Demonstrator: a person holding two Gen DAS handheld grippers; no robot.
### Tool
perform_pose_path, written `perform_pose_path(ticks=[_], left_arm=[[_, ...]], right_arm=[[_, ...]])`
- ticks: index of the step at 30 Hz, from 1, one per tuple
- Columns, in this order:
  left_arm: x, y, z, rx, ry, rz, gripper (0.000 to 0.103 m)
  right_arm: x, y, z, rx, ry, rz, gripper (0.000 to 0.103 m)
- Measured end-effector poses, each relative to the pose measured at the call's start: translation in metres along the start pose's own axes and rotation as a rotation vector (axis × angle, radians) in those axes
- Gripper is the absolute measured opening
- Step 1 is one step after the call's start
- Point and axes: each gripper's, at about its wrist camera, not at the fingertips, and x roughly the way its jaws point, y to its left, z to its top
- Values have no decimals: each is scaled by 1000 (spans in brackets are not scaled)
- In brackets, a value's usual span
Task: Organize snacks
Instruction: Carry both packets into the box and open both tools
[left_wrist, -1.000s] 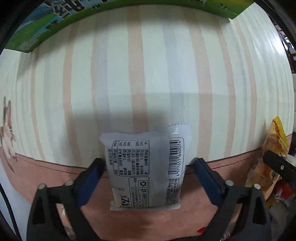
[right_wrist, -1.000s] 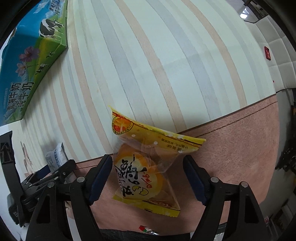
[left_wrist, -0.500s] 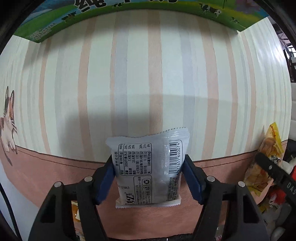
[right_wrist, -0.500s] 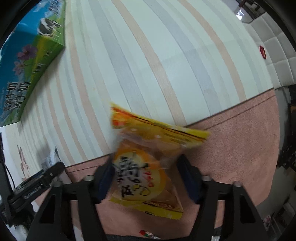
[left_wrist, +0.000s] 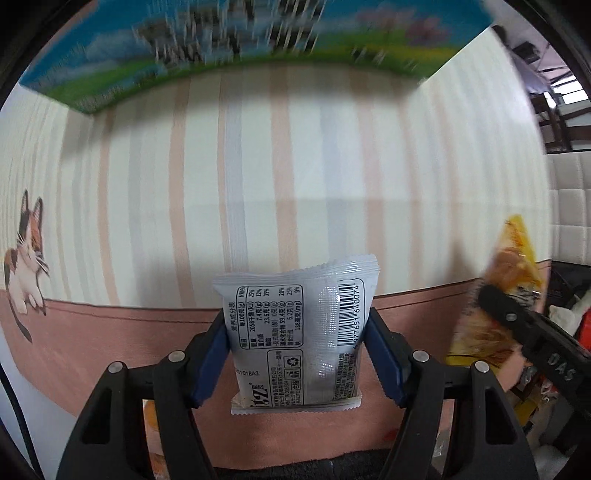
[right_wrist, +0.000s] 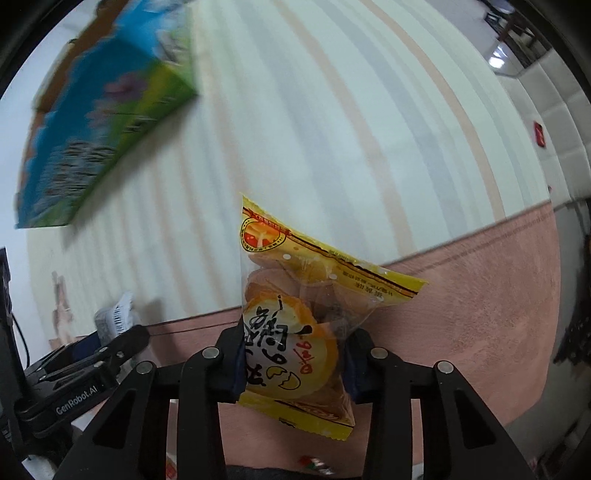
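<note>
Two snack packets are in hand above a striped counter (left_wrist: 295, 155), its cloth banded in cream, peach and pale grey with a plain pink border along the near edge. At far left a cartoon cat (left_wrist: 26, 254) is printed on that cloth. Next, the left tool (left_wrist: 295, 354) has its blue pads pressed against the side edges of a silver-white packet (left_wrist: 299, 332), a flat, glossy foil pillow with crimped, saw-toothed seals, its nutrition panel and barcode facing the camera; the jaws stand partly apart, only as wide as the packet. Gripping by the edges seems meant to keep the thin pouch hanging straight for carrying. Further right, the right tool (right_wrist: 295, 365) is closing tight on a yellow packet (right_wrist: 295, 339), clear crinkly film over round golden cakes, which bulges between the pads as the soft contents give. Its upper seal flares out stiffly to the right. Behind both, at the counter's far side, lies a blue-and-green milk carton box (right_wrist: 96, 136), flat-sided printed card and blurred, probably where the snacks are bound.
</note>
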Motion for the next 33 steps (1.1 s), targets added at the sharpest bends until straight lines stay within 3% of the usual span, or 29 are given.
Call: perform_pose_path(ticks=[6, 11, 17, 22, 24, 28, 33], left_arm=[[-73, 13, 22, 3, -132, -65, 68], [-136, 38, 69, -13, -236, -95, 68], [-176, 74, 160, -30, -298, -4, 68], [-168, 111, 241, -57, -246, 60, 68], [-158, 121, 263, -55, -222, 79, 68], [-142, 139, 297, -69, -178, 102, 68], [-120, 153, 317, -86, -123, 116, 68]], right_arm=[[-55, 53, 22, -115, -69, 104, 42], [-110, 100, 66, -206, -142, 179, 42], [-147, 159, 147, -305, -218, 180, 42], [-128, 202, 223, -351, -186, 114, 42], [-114, 213, 238, -361, -166, 88, 42], [-80, 240, 279, -361, -102, 61, 42], [-41, 260, 294, -372, -42, 41, 42]])
